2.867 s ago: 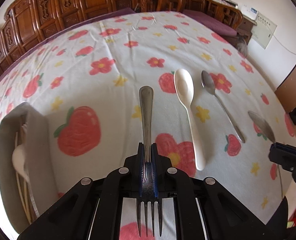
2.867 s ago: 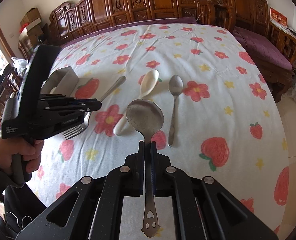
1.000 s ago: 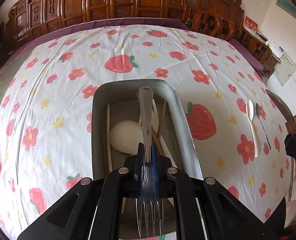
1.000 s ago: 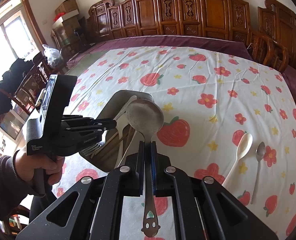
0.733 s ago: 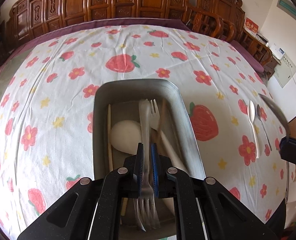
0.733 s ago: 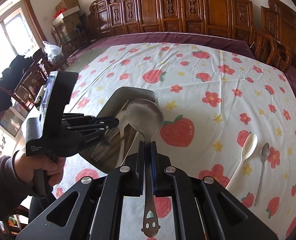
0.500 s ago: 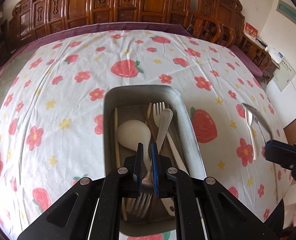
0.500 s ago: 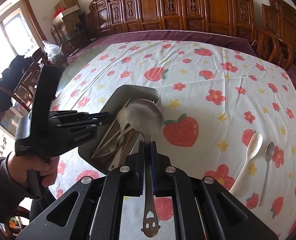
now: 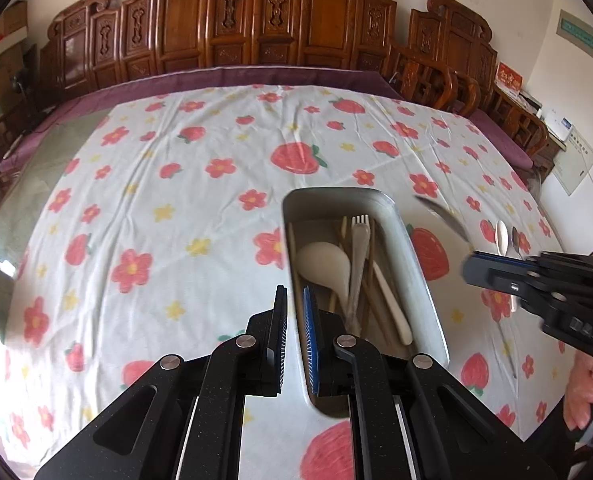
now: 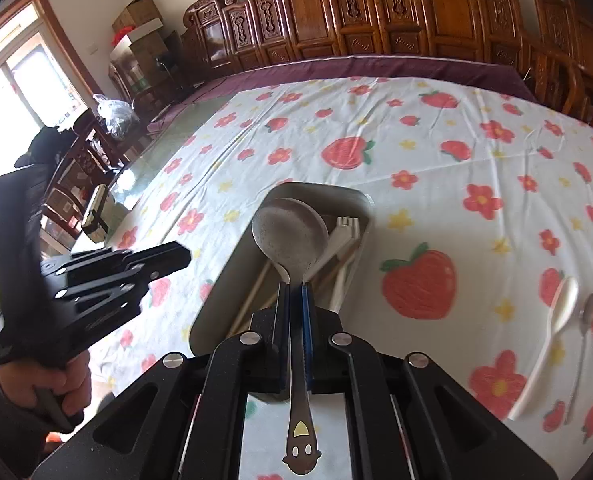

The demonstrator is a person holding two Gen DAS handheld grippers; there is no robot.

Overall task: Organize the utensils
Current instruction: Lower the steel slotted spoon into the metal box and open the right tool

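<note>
- Cloth (image 9: pixel 168 184): white, printed with strawberries and flowers, covering the table; carved wooden chairs (image 9: pixel 256 20) along its far edge.
- Left gripper (image 9: pixel 295 320): fingers spread with a gap between the pads, holding nothing; it sits over the tray's near left wall. In the right wrist view it (image 10: pixel 168 258) appears left of the tray, gripped by a hand (image 10: pixel 66 384).
- Tray (image 9: pixel 416 264): metal, rectangular, on the cloth. Inside lie a fork (image 9: pixel 358 248) with tines pointing away, a white ladle (image 9: pixel 322 260), chopsticks (image 9: pixel 294 264) and a white handle (image 9: pixel 390 300).
- Right gripper (image 10: pixel 295 304): pads pressed on the neck of a steel spoon (image 10: pixel 290 234); the bowl hovers over the tray's far end, and the handle end bearing a smiley face points back toward the camera.
- White spoon (image 10: pixel 556 328): on the cloth, well right of the tray.
- Small spoon (image 10: pixel 584 332): metal, just beside the white spoon on its right.
</note>
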